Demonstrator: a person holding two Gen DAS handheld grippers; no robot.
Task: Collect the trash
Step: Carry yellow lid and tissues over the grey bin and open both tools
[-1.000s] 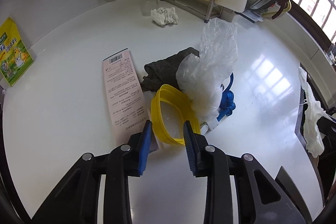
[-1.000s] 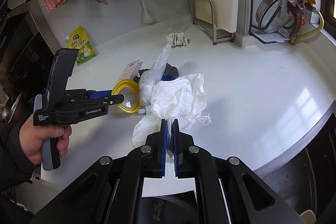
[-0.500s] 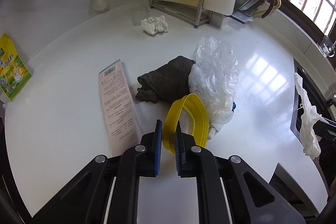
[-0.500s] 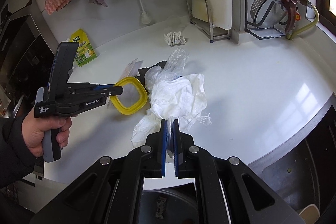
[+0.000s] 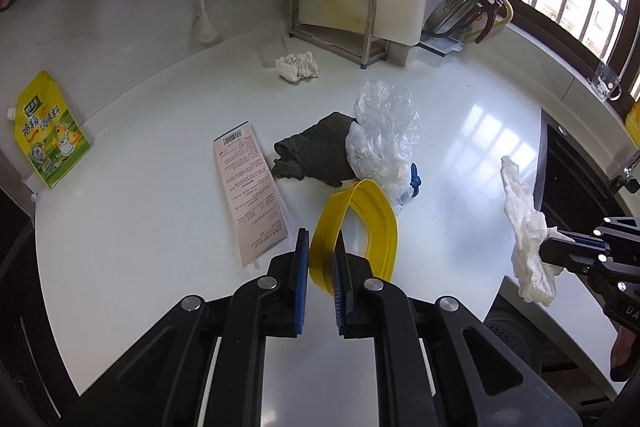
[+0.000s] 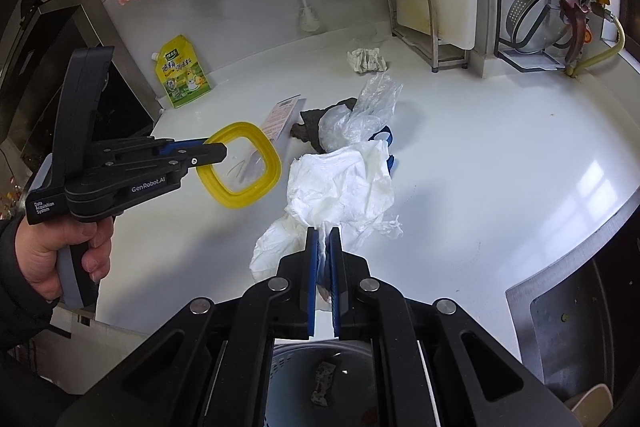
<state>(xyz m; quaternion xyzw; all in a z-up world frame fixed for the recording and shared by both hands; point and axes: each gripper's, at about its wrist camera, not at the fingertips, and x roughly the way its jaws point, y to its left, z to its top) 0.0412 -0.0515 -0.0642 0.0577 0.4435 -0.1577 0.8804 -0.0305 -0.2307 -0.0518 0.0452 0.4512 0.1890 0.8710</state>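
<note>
My left gripper (image 5: pixel 322 251) is shut on the rim of a yellow-framed clear lid (image 5: pixel 372 211) and holds it tilted above the white counter (image 5: pixel 140 219). In the right wrist view a hand holds that gripper (image 6: pixel 218 151) level, and the lid (image 6: pixel 272 155) hangs off its tip. My right gripper (image 6: pixel 324 233) is shut on a crumpled white paper sheet (image 6: pixel 340 187), which also shows at the right edge of the left wrist view as white paper (image 5: pixel 528 227). Still on the counter are a pink printed slip (image 5: pixel 252 187), a dark grey rag (image 5: pixel 316 151), a clear plastic bag (image 5: pixel 384 139) and a crumpled tissue (image 5: pixel 298 66).
A perforated bin (image 6: pixel 288 367) with some scraps inside sits below the counter's front edge, under my right gripper. A yellow-green pouch (image 5: pixel 48 135) leans at the far left. A cutting-board rack (image 5: pixel 360 11) and a steel colander (image 6: pixel 540 11) stand at the back. A small blue item (image 5: pixel 414 181) lies by the bag.
My left gripper's jaws closed on the yellow lid's rim and lifted it off the counter. The right gripper drew back slightly with the white paper still in it.
</note>
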